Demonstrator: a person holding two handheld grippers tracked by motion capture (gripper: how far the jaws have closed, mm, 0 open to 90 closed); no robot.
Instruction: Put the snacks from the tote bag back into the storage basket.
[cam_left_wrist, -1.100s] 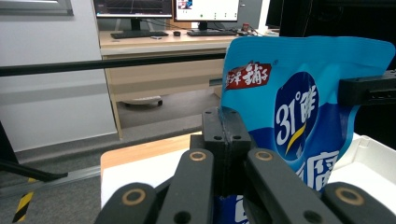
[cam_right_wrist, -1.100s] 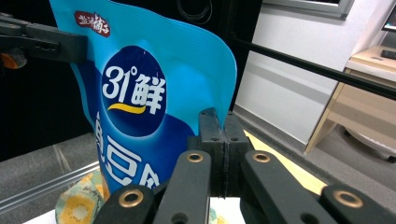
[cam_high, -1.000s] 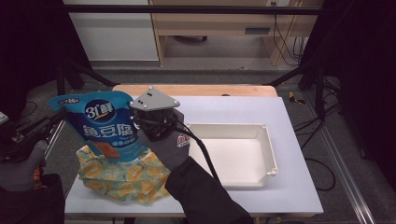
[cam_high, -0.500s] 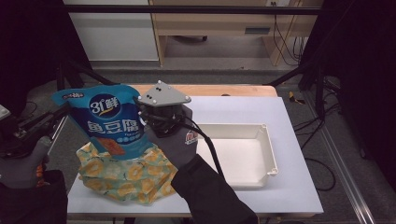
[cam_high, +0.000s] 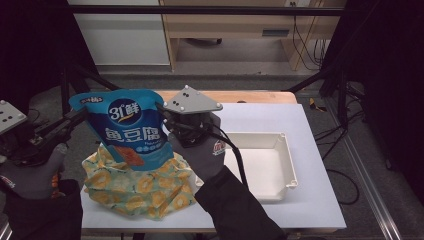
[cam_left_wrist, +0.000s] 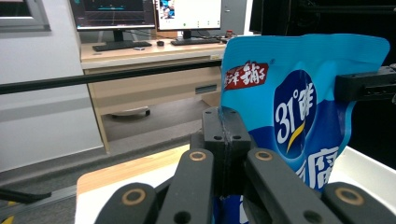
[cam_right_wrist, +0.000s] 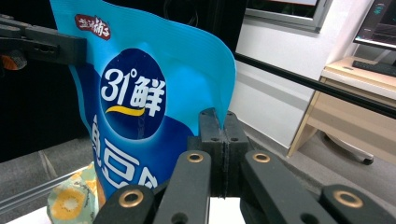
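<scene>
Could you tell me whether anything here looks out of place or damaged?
Nothing stands out. The blue pouch hangs intact between the left gripper and right gripper, each shut on an edge, above the yellow floral bag. The white tray sits square, nothing spilled.

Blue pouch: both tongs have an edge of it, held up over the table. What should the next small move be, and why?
Probably carry the blue pouch sideways toward the white tray and lower it in. The left tongs and right tongs are each shut on a side edge, the pouch hangs upright above the yellow patterned bag, and the tray beside it has nothing in it.
</scene>
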